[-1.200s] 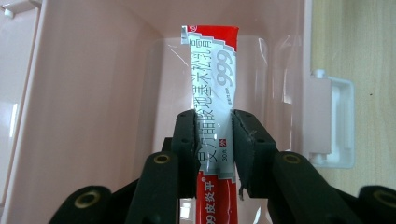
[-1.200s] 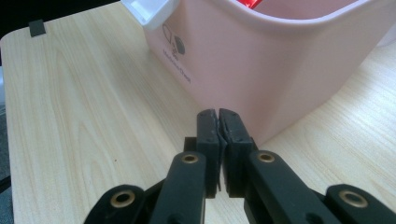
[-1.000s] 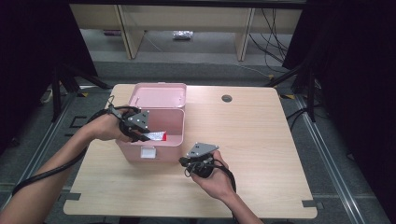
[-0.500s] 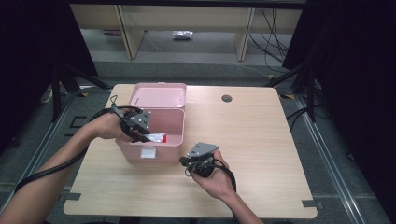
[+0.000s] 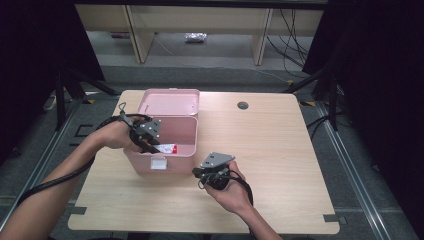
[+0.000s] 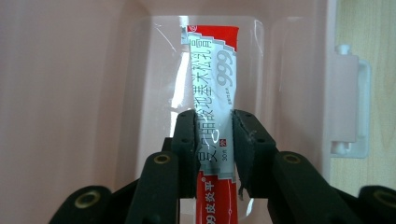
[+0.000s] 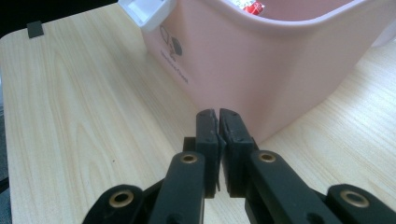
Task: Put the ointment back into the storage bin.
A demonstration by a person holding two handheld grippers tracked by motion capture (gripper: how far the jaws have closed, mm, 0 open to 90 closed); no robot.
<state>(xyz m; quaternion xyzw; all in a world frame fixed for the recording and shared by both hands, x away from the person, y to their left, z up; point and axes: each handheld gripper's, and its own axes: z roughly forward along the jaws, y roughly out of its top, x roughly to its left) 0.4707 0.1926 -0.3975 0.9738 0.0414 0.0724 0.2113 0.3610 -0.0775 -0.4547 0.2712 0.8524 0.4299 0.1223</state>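
Left gripper sits at centre left of the high view, reaching over the near rim of the pink box, whose lid stands open toward the top of the frame. Its fingers are clamped on a red-and-white tube; in the left gripper view the tube runs up the middle of the frame, pinched across its lower part, its free end over the box's pale pink floor. Step in hand, as I read it: setting the tube down inside the box. Advice: lower until the free end rests on the floor, lay the tube flat along the wall, then spread the fingers only enough to let go and lift straight up, clear of the rim. The grip is low on the tube, so the free end may swing; go slowly. Right gripper rests low on the worktop, lower centre of the high view, fingers closed on nothing, tips just beside the box's outer wall. It could brace the box should it slide.
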